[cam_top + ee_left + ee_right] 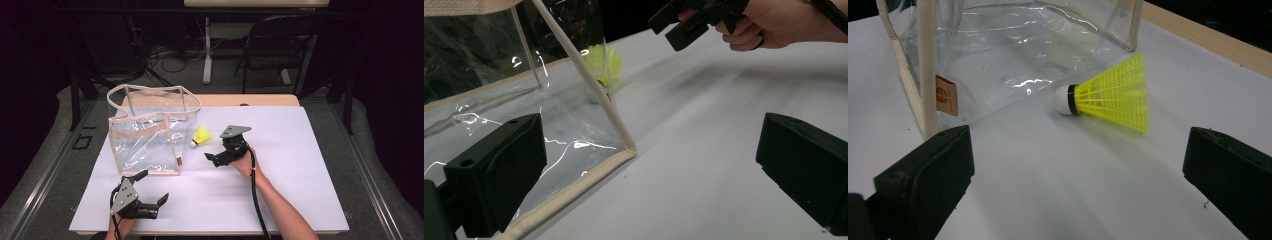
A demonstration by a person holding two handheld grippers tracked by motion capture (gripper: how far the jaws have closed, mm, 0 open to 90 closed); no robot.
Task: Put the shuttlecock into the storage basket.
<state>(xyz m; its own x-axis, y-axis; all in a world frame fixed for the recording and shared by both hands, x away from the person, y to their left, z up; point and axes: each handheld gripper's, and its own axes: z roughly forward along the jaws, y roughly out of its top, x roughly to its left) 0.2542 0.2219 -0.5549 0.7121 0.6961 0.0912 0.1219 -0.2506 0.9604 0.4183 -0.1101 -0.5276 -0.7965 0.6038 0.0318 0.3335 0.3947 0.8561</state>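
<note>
At the near left of the white table (300, 150), the left gripper (150, 192) rests low with its jaws spread wide and nothing between them, pointing toward the near right corner of the clear bag (147, 132). That bag stands upright left of centre, its beige-trimmed mouth open at the top and its handles drooping over the rim. Because the plastic is thin and floppy and nothing is steadying it, I judge that a push against its wall could tip it or slide it away, and the mouth could sag shut just when something has to go in. On the bag's near right edge hangs a small brown tag (947, 95); it bears some print, too small and blurred to read, and I can make out no other writing or brand. Just right of the bag, close to its wall, lies the yellow shuttlecock (201, 136) on its side, white cork toward the bag. It is light and round-skirted, so a jaw brushing it could roll it off or under the bag's edge, and a hard squeeze on the skirt could crush the mesh. Right of it hovers the right gripper (214, 159), jaws wide apart and empty, aimed at the shuttlecock but not yet around it.
</note>
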